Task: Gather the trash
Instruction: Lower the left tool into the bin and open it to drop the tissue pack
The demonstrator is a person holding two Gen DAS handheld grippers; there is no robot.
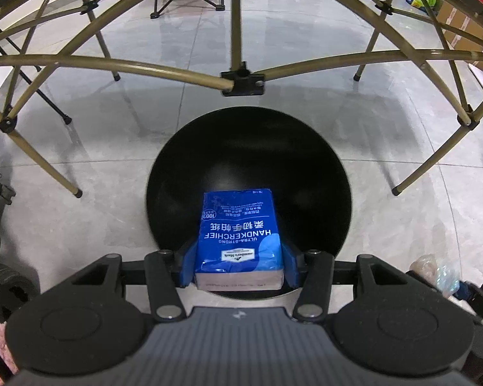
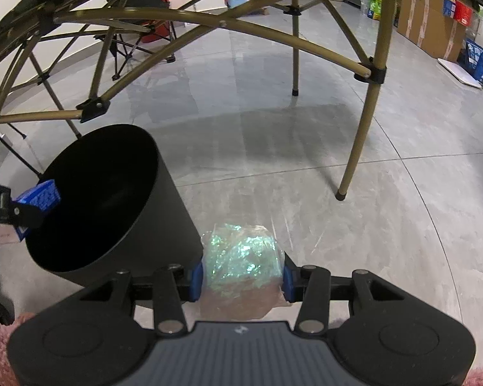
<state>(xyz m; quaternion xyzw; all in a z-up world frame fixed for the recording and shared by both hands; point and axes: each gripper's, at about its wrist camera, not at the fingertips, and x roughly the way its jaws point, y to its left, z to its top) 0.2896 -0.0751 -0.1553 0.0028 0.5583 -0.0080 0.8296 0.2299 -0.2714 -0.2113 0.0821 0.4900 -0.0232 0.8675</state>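
Fingers, left gripper [image 1: 238,267]: clamped on blue tissue pack [image 1: 238,238] over black bin [image 1: 315,173], release pending; right gripper [image 2: 241,281]: clamped on crumpled wrapper [image 2: 241,257] right of bin, carry-over pending.

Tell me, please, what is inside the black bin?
The black bin shows only dark inner walls; no trash is visible, but its bottom is too dark to tell. The blue handkerchief pack is above its opening, held in the left claw, not inside.

left gripper [image 1: 238,262]: clamped, angled down | right gripper [image 2: 241,276]: clamped, angled down
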